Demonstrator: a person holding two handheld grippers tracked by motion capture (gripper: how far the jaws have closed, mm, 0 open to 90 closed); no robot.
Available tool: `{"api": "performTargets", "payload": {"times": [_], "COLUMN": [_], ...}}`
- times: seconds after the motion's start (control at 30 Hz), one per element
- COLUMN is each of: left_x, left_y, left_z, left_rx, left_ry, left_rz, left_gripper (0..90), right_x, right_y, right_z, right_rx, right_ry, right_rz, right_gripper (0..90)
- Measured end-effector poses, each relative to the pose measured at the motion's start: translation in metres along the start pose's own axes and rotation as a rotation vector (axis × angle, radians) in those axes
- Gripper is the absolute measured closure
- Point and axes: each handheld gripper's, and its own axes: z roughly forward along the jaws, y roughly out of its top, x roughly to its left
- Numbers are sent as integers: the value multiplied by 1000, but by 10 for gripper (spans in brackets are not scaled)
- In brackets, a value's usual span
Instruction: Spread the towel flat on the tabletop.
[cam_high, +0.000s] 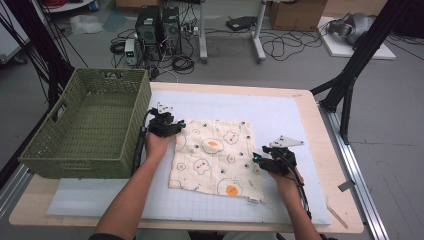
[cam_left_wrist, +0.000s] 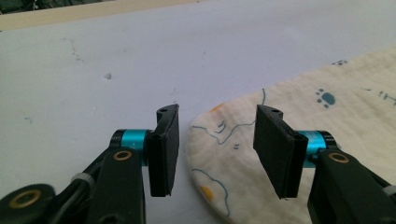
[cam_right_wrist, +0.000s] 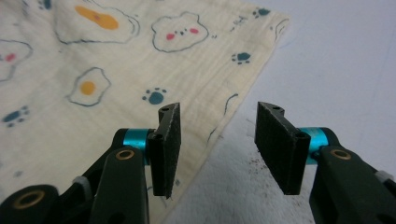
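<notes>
Cloth (cam_high: 216, 156) edges are partly hidden by two wide-open claws, left claw (cam_high: 181, 125) and right claw (cam_high: 256, 159); one basket (cam_high: 85, 125) is seen.

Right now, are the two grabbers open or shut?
Left gripper: open, empty, at the cloth's corner.
Right gripper: open, empty, over the cloth's edge.

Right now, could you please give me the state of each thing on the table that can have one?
Cloth: spread flat, unfolded, on the mat.
Basket: upright, empty.
Left tool: open, at the cloth's far left corner.
Right tool: open, at the cloth's right edge.
</notes>
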Motion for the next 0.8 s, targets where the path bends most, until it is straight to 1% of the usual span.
{"api": "performTargets", "payload": {"times": [0.07,0.1,0.13,0.17,0.2,0.23,0.27,0.3,0.33,0.4,0.43,0.53,0.6,0.63,0.7,0.8], "left_x": [-2,-2,-3,-4,-6,-8,-9,-11,-13,-17,-19,-23,-25,-26,-29,-33], "left_y": [2,2,3,3,3,4,4,4,5,6,7,7,5,4,0,-8], "left_z": [-3,-5,-6,-7,-8,-9,-10,-11,-12,-16,-19,-30,-37,-40,-46,-54], "left_rx": [-9,-7,-6,-1,4,15,21,28,32,29,18,-34,-49,-57,-71,-64], "left_ry": [-7,-17,-26,-37,-48,-55,-66,-75,-84,-103,-113,-123,-134,-138,-149,-169], "left_rz": [-7,-7,-9,-5,1,16,24,29,33,41,45,64,68,73,82,107], "left_gripper": [478,471,465,457,456,454,453,452,450,442,443,452,451,451,451,448], "right_x": [0,1,1,2,3,4,2,-1,-4,-9,-10,-9,-8,-7,-5,-4], "right_y": [-1,-1,-1,0,1,1,1,1,0,-2,-2,-1,0,0,-1,-2], "right_z": [9,12,12,12,12,11,11,10,9,8,7,2,-3,-5,-8,-14], "right_rx": [26,39,33,33,36,44,48,47,40,34,31,7,-19,-24,-29,-43], "right_ry": [25,29,44,41,13,-46,-92,-124,-143,-122,-122,-108,-92,-91,-99,-100], "right_rz": [12,9,-6,-30,-61,-99,-120,-112,-96,-43,-40,-42,-40,-40,-48,-37], "right_gripper": [574,614,752,797,854,860,862,861,852,786,740,673,634,619,580,510]}}
